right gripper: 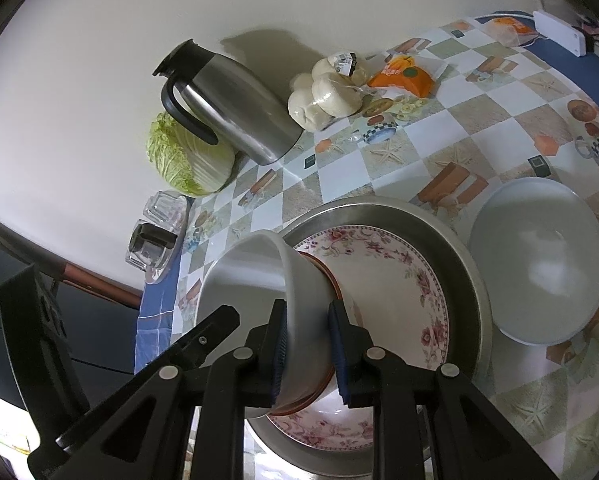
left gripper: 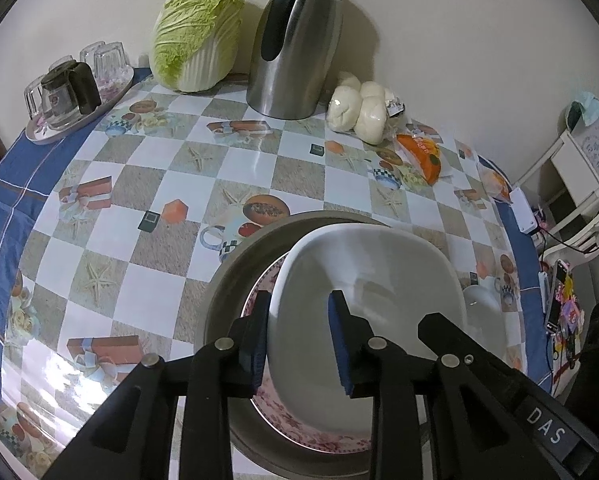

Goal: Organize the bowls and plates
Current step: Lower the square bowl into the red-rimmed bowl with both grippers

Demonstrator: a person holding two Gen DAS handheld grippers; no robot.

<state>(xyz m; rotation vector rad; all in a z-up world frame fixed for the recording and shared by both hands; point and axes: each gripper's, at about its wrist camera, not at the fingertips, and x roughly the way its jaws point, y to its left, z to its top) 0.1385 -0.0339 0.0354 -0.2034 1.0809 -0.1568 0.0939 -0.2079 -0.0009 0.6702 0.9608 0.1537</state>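
Observation:
A white bowl [left gripper: 363, 280] is held tilted over a floral plate [right gripper: 399, 280] that lies in a round metal tray [right gripper: 451, 240]. My left gripper [left gripper: 299, 344] is shut on the bowl's rim, one finger inside and one outside. My right gripper [right gripper: 307, 352] is shut on the same bowl [right gripper: 259, 276] at its wall, which has a brown band near the foot. The plate [left gripper: 299, 432] and tray [left gripper: 227, 280] also show under the bowl in the left wrist view. A second white bowl [right gripper: 539, 260] stands on the table right of the tray.
On the checked tablecloth [left gripper: 139, 200] at the back stand a steel thermos jug [left gripper: 295, 40], a cabbage [left gripper: 195, 32], bagged buns [left gripper: 359, 108], an orange packet [left gripper: 419, 152] and a tray of glasses [left gripper: 71, 88]. A white power strip [right gripper: 559, 32] lies at the table's edge.

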